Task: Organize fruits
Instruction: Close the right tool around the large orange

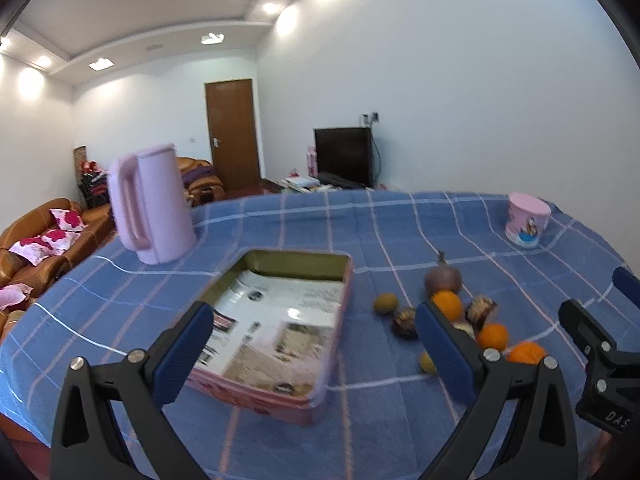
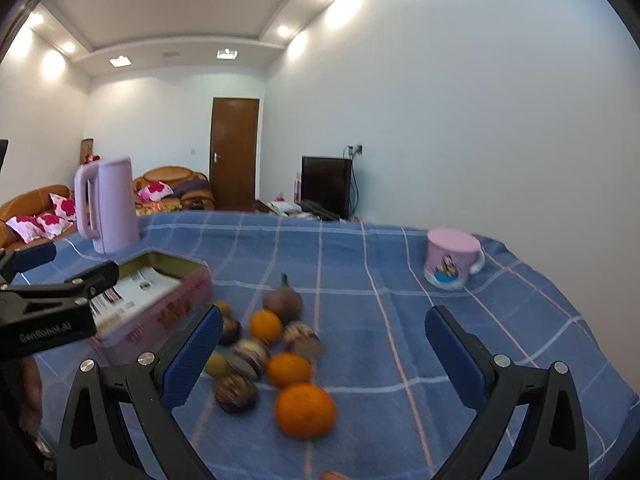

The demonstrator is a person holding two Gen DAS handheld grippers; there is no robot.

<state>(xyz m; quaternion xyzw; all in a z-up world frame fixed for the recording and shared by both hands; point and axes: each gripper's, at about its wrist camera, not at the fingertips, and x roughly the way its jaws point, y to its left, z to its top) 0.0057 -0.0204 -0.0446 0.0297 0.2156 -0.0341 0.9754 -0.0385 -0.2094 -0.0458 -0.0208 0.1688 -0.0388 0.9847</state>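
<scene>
Two grippers (image 1: pixel 314 344) (image 2: pixel 324 344), fingers (image 2: pixel 192 356) wide apart

Left hand-held gripper (image 1: pixel 314 350) and right hand-held gripper (image 2: pixel 324 354) both gape wide, empty

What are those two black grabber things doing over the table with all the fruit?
A person holds both. The left gripper hangs open over the pink rectangular tin box; the right gripper hangs open above the round orange fruits and brown fruits on the blue checked tablecloth. Nothing is picked up; no fruit shows in the box.
</scene>
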